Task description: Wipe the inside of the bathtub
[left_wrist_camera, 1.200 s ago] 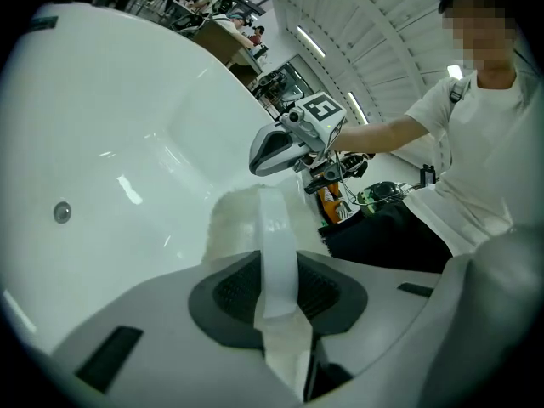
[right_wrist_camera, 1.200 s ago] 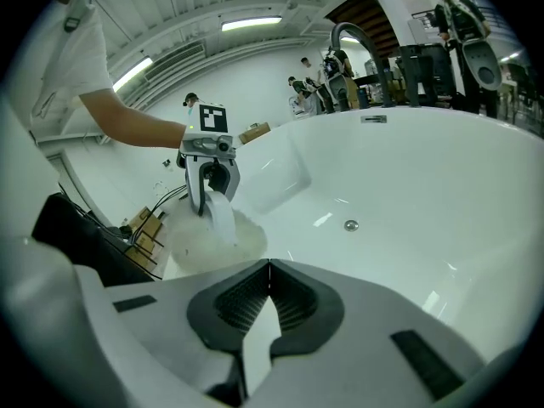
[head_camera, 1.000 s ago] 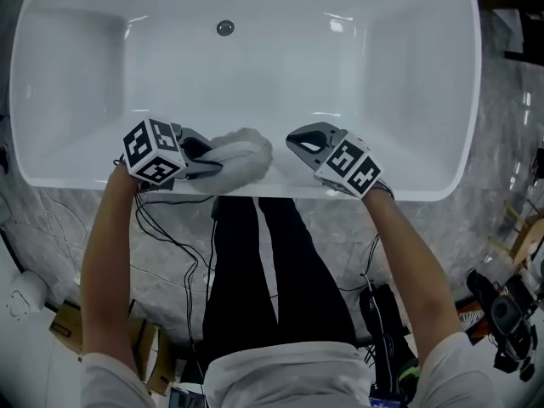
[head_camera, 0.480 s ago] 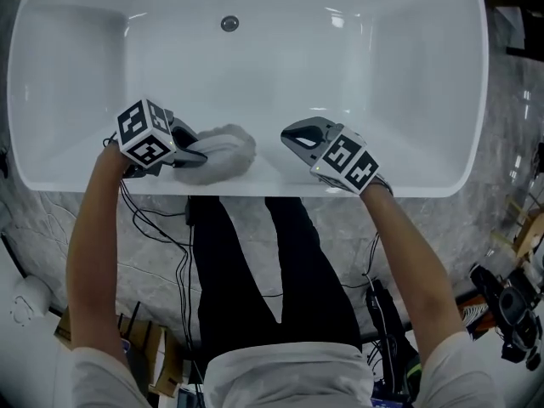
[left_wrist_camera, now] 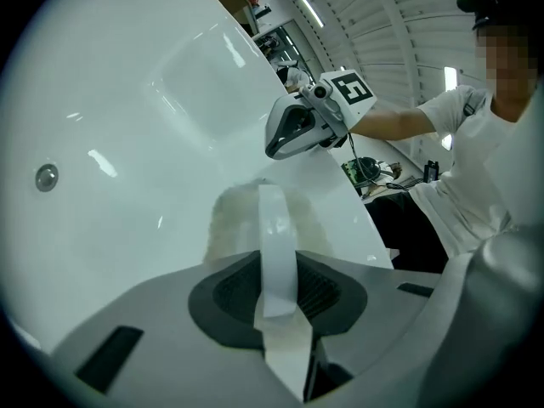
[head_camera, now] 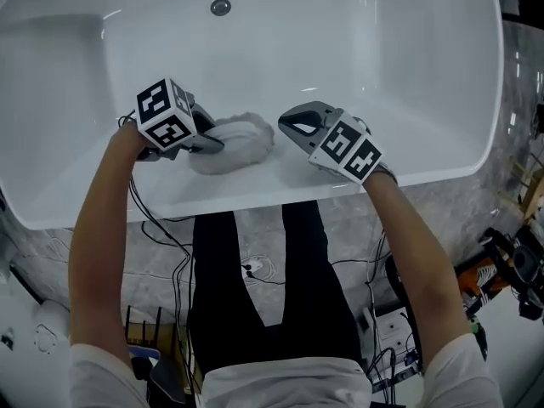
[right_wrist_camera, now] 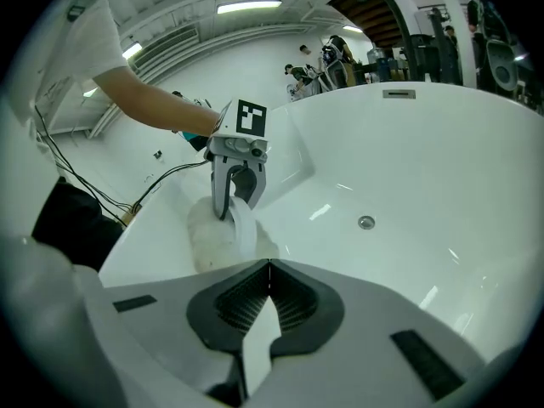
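Where white: one bathtub [head_camera: 255, 189], one cloth [head_camera: 246, 143].

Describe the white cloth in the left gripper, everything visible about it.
The cloth is a white, fluffy, bunched wad, soft and pile-like, with no visible print or clear edges. It lies pressed against the near side of the bathtub, just inside the rim. The left gripper is shut on its left end, and the right gripper view shows the jaws biting into its top. The right gripper sits close on its other side, not touching it. No dirt shows on it.
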### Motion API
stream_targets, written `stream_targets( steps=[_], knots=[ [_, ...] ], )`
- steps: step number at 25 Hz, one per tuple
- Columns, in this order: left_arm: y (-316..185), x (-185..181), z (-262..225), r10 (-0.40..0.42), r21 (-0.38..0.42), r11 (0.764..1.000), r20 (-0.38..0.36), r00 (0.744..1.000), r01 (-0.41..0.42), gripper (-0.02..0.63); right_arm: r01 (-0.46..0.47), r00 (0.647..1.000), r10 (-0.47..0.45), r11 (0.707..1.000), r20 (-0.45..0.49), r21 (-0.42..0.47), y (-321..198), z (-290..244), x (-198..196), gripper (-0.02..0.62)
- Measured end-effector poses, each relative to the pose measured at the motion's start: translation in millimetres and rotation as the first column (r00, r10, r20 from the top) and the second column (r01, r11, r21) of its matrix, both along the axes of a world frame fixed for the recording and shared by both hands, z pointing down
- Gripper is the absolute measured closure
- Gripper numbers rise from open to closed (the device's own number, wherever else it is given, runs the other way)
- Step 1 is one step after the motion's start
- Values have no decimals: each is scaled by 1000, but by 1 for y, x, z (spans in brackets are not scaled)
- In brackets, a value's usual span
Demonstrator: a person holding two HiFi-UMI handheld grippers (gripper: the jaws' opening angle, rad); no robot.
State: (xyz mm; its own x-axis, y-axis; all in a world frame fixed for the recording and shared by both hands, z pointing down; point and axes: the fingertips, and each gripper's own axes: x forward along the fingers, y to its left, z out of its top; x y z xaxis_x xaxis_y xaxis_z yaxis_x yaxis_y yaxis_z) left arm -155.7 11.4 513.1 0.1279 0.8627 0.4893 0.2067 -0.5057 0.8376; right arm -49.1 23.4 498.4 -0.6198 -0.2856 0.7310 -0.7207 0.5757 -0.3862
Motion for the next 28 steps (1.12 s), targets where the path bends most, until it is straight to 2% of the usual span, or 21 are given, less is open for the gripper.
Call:
stream_targets(
  steps=[7,10,13,16,23,28],
  knots=[
    [8,19,67,17,-30,999,13,1000,-16,508,23,1000,-24,999,-19,-35,-8,48,6,577],
    [4,17,92,28,-14,1000,19,999,-27,508,19,999,-21,999,-34,-49,-16,65,6,576],
    [-5,15,131,38,-9,999,38,999,-37,508,0,999,-2,998,-35,-65,-27,87,7,576],
    [-18,29,174,34,-18,999,52,998,-33,508,-5,1000,2,997,-30,-81,-36,116,18,575],
    [-20,46,229,18,-10,1000,108,994,-17,506,56,996,-61,995,-59,-81,-29,140,17,576],
    [-21,55,256,17,-1,1000,113,993,-17,507,-1,1000,1,997,-13,-76,-35,144,16,575]
  ],
)
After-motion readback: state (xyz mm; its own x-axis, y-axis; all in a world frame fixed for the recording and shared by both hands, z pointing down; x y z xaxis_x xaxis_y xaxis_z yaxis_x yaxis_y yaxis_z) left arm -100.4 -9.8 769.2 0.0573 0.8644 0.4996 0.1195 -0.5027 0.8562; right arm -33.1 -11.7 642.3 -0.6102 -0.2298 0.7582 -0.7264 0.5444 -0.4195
